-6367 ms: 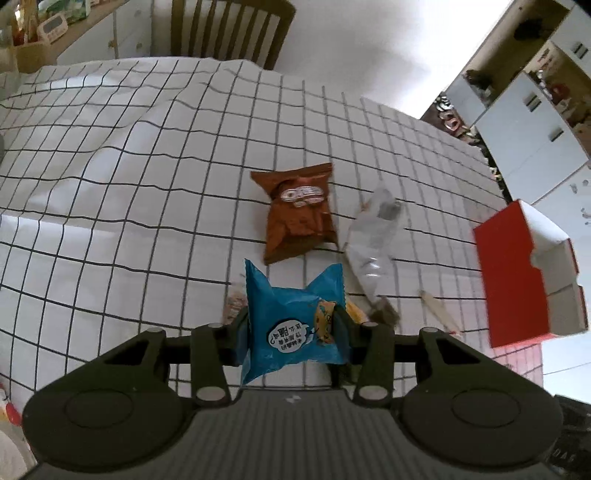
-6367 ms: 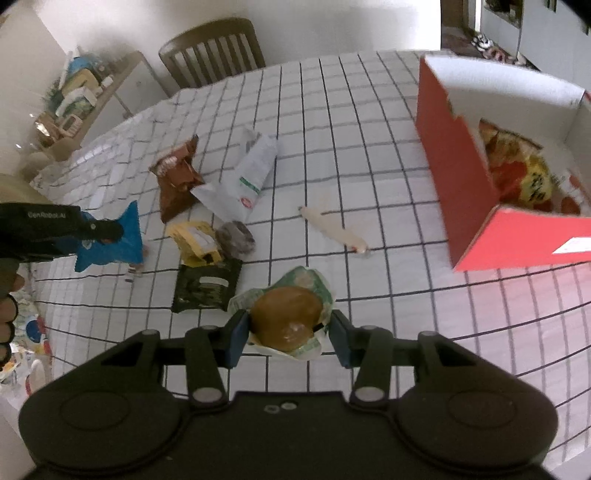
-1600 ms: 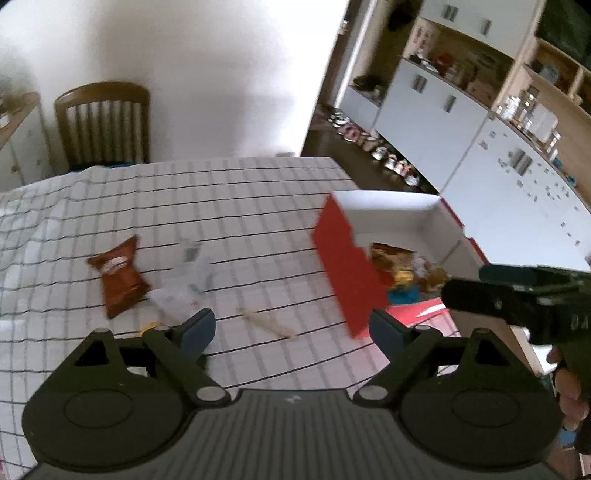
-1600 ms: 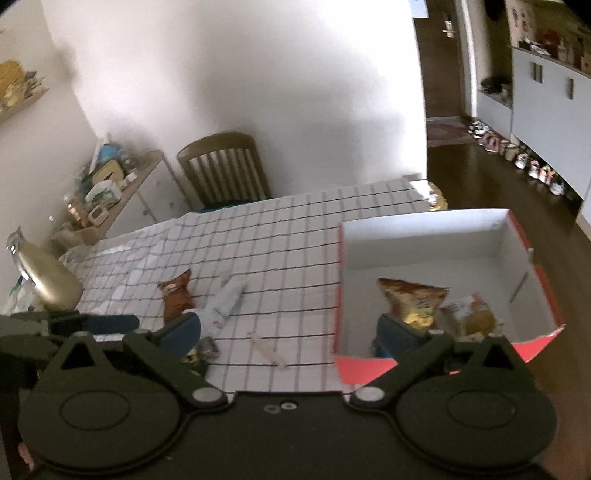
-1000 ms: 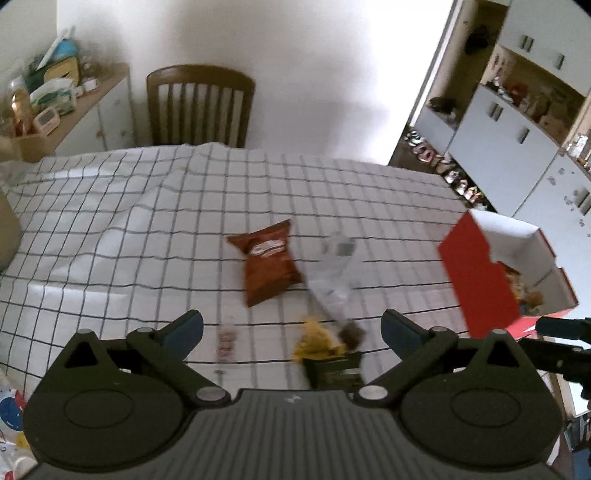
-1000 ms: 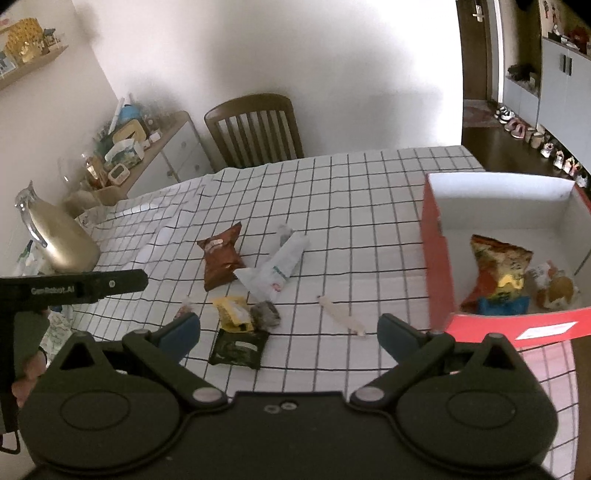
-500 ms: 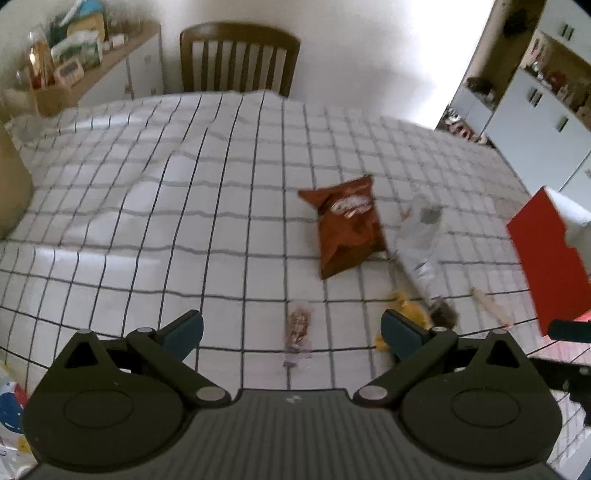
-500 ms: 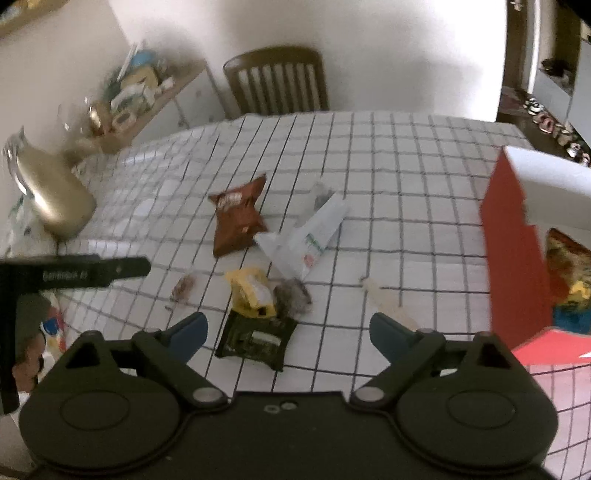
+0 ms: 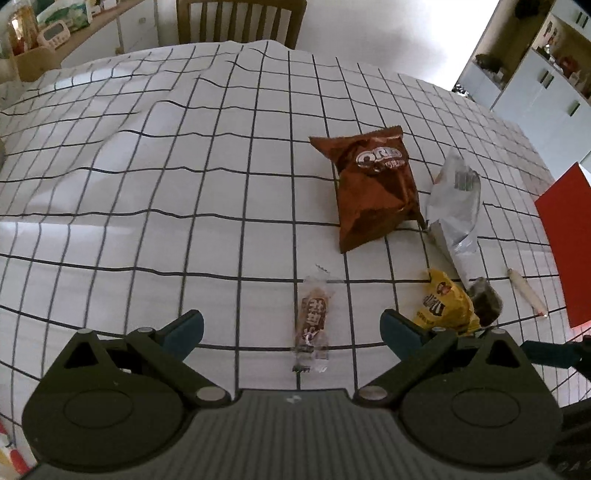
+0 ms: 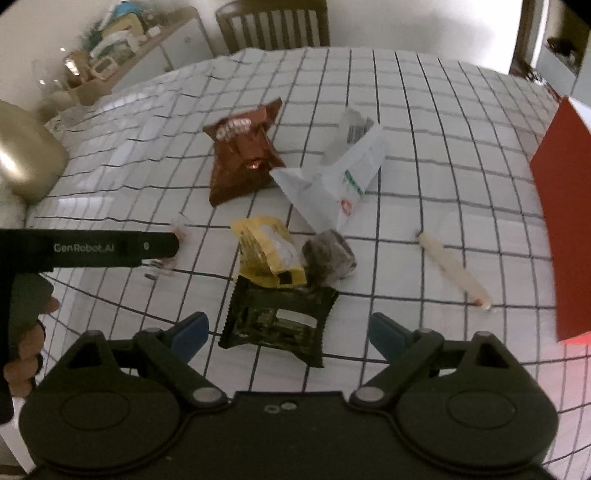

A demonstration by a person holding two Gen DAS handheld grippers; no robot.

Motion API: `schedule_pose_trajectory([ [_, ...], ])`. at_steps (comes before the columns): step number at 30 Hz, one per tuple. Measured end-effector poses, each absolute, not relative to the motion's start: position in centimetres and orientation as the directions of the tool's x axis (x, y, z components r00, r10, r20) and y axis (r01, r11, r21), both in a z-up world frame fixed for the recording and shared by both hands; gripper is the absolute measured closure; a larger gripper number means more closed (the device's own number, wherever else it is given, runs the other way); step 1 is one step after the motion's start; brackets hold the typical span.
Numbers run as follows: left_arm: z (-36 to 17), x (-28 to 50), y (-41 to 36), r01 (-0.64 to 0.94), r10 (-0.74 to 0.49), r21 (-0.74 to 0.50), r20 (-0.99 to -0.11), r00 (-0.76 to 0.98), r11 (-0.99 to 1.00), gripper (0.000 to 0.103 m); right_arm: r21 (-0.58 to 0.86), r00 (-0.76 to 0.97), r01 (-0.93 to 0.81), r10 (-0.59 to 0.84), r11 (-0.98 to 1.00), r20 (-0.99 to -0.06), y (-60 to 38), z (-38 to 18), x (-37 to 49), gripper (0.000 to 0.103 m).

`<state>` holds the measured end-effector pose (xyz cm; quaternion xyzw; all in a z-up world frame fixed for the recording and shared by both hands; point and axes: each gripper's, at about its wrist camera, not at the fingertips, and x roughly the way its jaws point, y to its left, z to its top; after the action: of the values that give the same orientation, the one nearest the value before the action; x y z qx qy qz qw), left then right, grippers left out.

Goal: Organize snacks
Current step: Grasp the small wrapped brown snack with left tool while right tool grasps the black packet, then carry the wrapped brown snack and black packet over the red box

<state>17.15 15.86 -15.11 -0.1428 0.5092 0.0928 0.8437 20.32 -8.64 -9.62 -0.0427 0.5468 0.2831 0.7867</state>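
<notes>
My left gripper [image 9: 291,328] is open and low over the checked tablecloth, with a small clear-wrapped bar [image 9: 312,321] lying between its fingers, untouched. Beyond it lie a brown snack bag [image 9: 373,188], a white bag [image 9: 454,199] and a yellow packet [image 9: 443,306]. My right gripper [image 10: 288,332] is open above a dark green packet [image 10: 277,317], which lies flat between the fingers. The yellow packet [image 10: 267,251] and a dark wrapped cake [image 10: 328,258] overlap its far edge. The left gripper [image 10: 110,247] shows side-on at the left.
The red box [image 10: 565,221] stands at the right edge of the table. A pale stick snack [image 10: 454,273] lies between the pile and the box. A gold kettle [image 10: 22,158] sits far left and a wooden chair [image 9: 240,18] stands behind the table.
Both grippers, holding nothing since they left the red box, have swung back left and come down toward the loose snacks, which now look much larger and nearer.
</notes>
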Motion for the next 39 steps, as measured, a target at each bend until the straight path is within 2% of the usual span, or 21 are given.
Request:
schedule_pose_trajectory([
  [1, -15.2, 17.2, 15.7, -0.294, 0.009, -0.145, -0.885, 0.466, 0.945, 0.001, 0.24, 0.239, -0.487, 0.392, 0.84, -0.888, -8.4, -9.8, 20.3, 0.008],
  [6, -15.6, 17.3, 14.8, -0.265, 0.003, -0.14, -0.881, 0.474, 0.954, 0.016, 0.227, 0.216, -0.481, 0.365, 0.847, -0.905, -7.3, -11.0, 20.1, 0.007],
  [8, -15.8, 17.2, 14.7, -0.269, 0.003, -0.142, -0.88, 0.474, 0.953, 0.025, 0.217, 0.218, -0.481, 0.355, 0.85, -0.909, -6.9, -11.3, 20.1, 0.007],
  [11, -15.8, 17.1, 14.7, -0.283, 0.016, -0.139, -0.875, 0.484, 0.949, 0.029, 0.206, 0.223, -0.48, 0.346, 0.853, -0.911, -6.5, -11.4, 20.1, 0.009],
  [13, -15.8, 17.1, 14.8, -0.299, 0.024, -0.141, -0.873, 0.488, 0.944, 0.036, 0.197, 0.227, -0.484, 0.34, 0.853, -0.913, -6.2, -11.4, 20.0, 0.014],
  [17, -15.6, 17.0, 14.8, -0.315, 0.042, -0.132, -0.871, 0.489, 0.94, 0.06, 0.188, 0.23, -0.481, 0.331, 0.856, -0.915, -6.0, -11.4, 19.9, 0.024],
  [21, -15.5, 16.8, 14.3, -0.297, 0.051, -0.11, -0.873, 0.486, 0.949, 0.071, 0.181, 0.237, -0.475, 0.323, 0.861, -0.916, -6.1, -11.3, 19.8, 0.034],
  [23, -15.5, 16.8, 14.2, -0.292, 0.032, -0.128, -0.874, 0.485, 0.948, 0.083, 0.177, 0.237, -0.477, 0.32, 0.861, -0.918, -6.1, -11.3, 19.7, 0.037],
  [25, -15.5, 16.9, 14.3, -0.293, 0.022, -0.139, -0.874, 0.485, 0.946, 0.084, 0.173, 0.237, -0.485, 0.32, 0.857, -0.917, -6.1, -11.2, 19.6, 0.042],
  [28, -15.6, 16.9, 14.4, -0.299, 0.017, -0.147, -0.874, 0.485, 0.943, 0.085, 0.177, 0.238, -0.488, 0.326, 0.855, -0.915, -6.3, -11.0, 19.3, 0.046],
  [39, -14.6, 15.6, 13.8, -0.31, -0.015, -0.184, -0.879, 0.477, 0.933, 0.086, 0.215, 0.248, -0.481, 0.367, 0.85, -0.896, -8.9, -9.3, 18.0, 0.05],
])
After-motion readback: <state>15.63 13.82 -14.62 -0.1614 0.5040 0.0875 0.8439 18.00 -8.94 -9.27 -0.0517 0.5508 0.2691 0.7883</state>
